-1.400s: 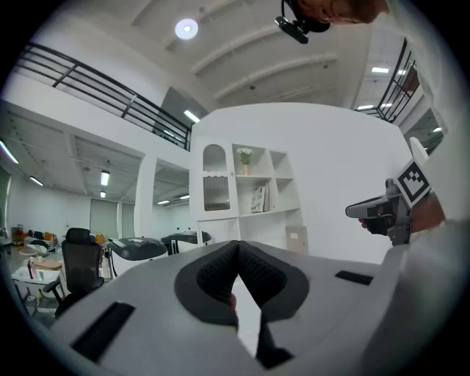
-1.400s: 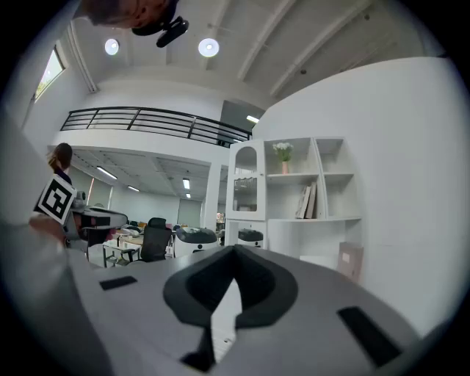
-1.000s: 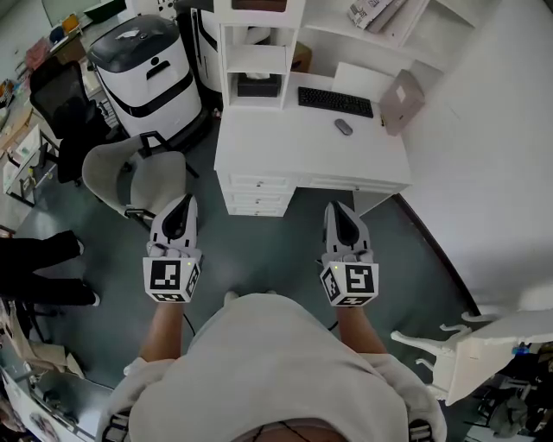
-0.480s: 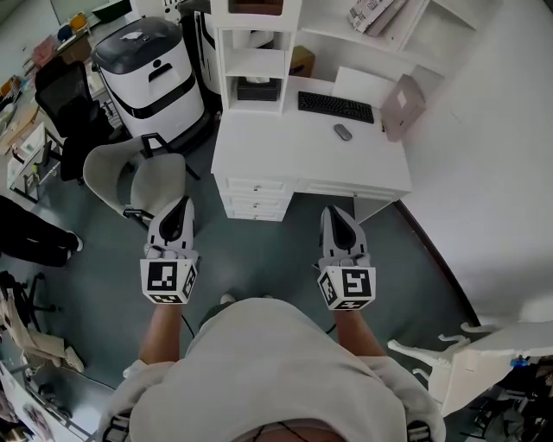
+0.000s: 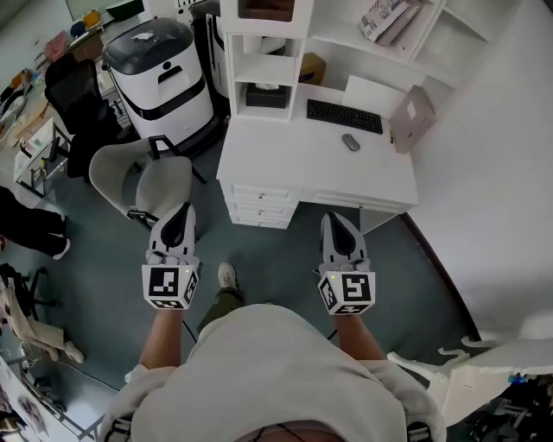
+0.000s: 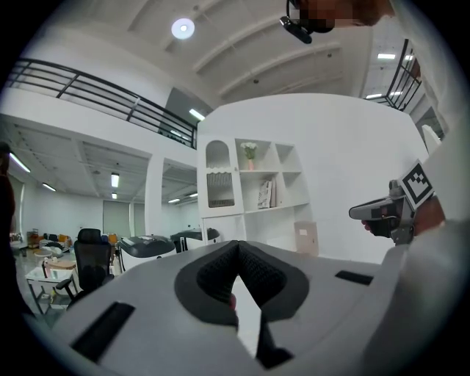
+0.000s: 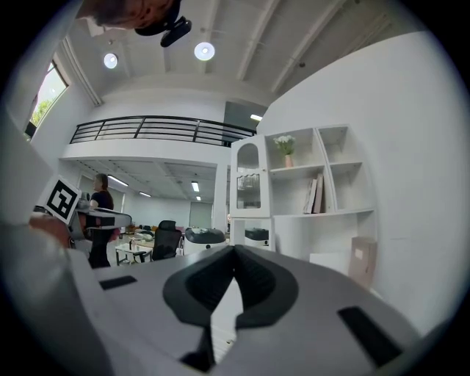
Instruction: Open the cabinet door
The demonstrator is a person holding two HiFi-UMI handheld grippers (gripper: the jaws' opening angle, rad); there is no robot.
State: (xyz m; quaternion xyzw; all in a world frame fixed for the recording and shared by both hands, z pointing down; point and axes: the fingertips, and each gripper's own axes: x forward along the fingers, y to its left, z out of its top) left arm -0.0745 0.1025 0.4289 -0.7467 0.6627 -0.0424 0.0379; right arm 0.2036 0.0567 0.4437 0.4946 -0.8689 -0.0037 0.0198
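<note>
The white desk carries a tall hutch whose upper cabinet has an arched, glazed door, also in the right gripper view; it looks closed. In the head view only the hutch's top shows at the upper edge. My left gripper and right gripper are held side by side over the floor, well short of the desk, pointing level at it. Both are shut with nothing between the pads, as the left gripper view and the right gripper view show.
A grey chair stands left of the desk, with a white-and-black machine behind it. The desk holds a keyboard, a mouse and a box; drawers face me. White wall at right, white chair lower right.
The desk has drawn slightly nearer and my foot now shows between the grippers. Both grippers stay shut and side by side. The person at the left edge has shifted.
</note>
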